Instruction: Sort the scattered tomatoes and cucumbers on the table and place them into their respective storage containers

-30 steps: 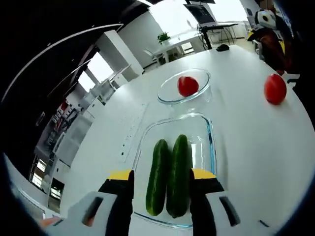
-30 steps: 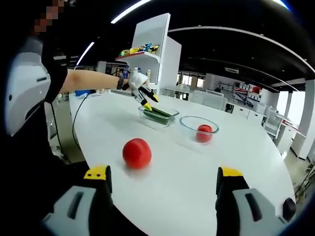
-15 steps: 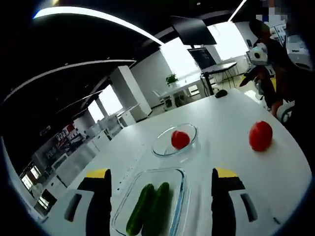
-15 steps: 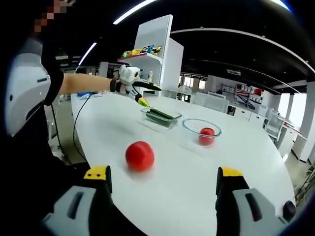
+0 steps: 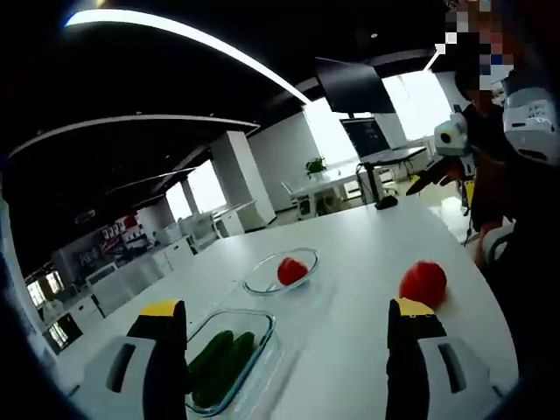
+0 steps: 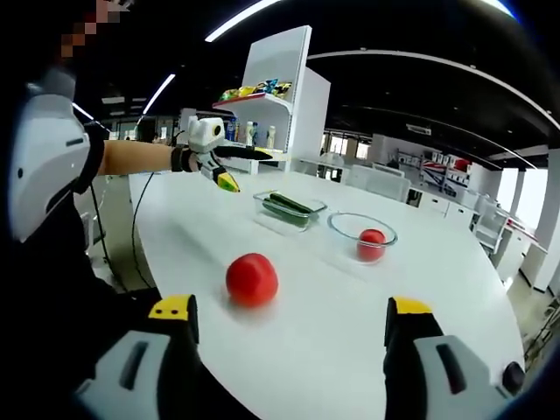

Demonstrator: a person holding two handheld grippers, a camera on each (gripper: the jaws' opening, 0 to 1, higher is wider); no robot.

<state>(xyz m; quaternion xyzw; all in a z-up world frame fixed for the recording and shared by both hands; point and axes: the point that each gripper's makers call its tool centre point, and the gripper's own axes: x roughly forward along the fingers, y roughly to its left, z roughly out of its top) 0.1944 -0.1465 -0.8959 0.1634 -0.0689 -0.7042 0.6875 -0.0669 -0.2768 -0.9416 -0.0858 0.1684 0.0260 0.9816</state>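
Since the earlier frame, left gripper (image 6: 229, 166) has lifted up and away from the rectangular glass dish (image 6: 289, 210) holding two cucumbers (image 5: 217, 366), jaws released. Right gripper (image 6: 289, 328), jaws spread and empty, faces the loose tomato (image 6: 252, 279) on the tabletop (image 6: 332, 350). Round glass bowl (image 6: 362, 234) holds another tomato (image 6: 371, 244).

White counter (image 6: 350, 324) bearing three items: a loose tomato (image 6: 252, 279) near centre; a rectangular glass dish (image 6: 290, 210) of cucumbers at 12 o'clock from it; a round glass bowl (image 6: 362, 234) holding one tomato at 2 o'clock.
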